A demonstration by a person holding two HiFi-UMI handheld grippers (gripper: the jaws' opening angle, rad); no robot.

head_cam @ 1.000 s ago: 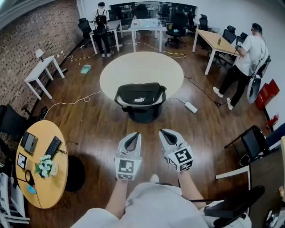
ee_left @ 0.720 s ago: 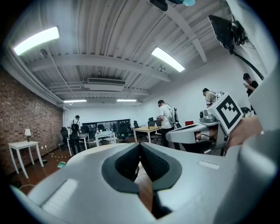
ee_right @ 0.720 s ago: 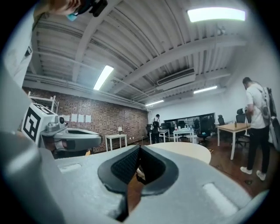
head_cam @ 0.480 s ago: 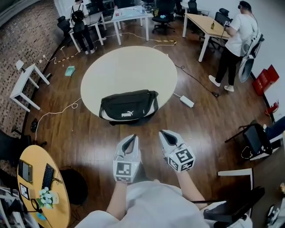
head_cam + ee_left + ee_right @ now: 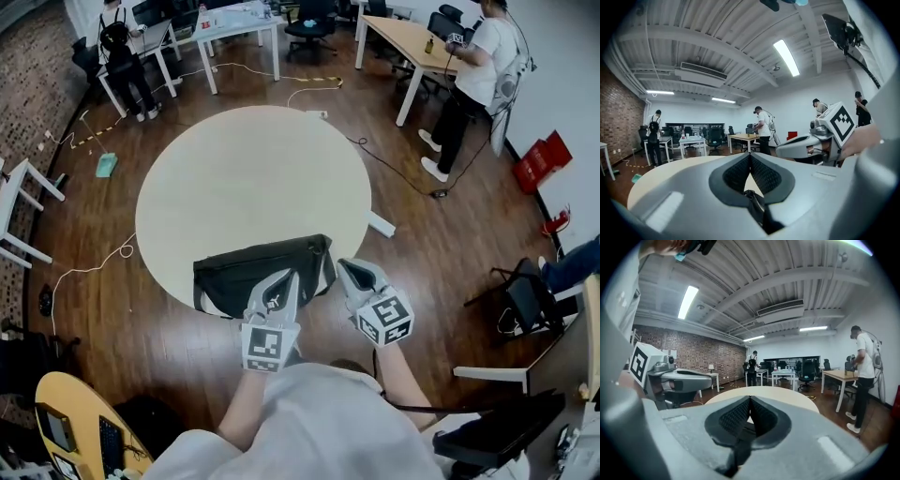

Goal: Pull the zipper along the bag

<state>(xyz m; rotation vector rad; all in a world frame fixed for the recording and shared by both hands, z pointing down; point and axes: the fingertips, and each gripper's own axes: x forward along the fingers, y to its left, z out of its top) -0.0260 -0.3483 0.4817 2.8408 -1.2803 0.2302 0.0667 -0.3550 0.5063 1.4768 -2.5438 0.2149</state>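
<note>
Black fabric bag (image 5: 246, 272) lies at the near edge of the round pale surface (image 5: 244, 169). Left gripper (image 5: 281, 281) and right gripper (image 5: 349, 272) hover by its near side, fingers pressed together, holding nothing.

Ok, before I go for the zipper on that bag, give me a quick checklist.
1. Bag placed: ok, the black bag lies near the near edge of the round table.
2. Is the left gripper open: not ok, fingers together, nothing between them.
3. Is the right gripper open: not ok, fingers together, empty.
4. Sight of the zipper pull: cannot tell, too small in the head view.
5. Grippers at the bag: ok, both hover by its near side; contact cannot tell.
</note>
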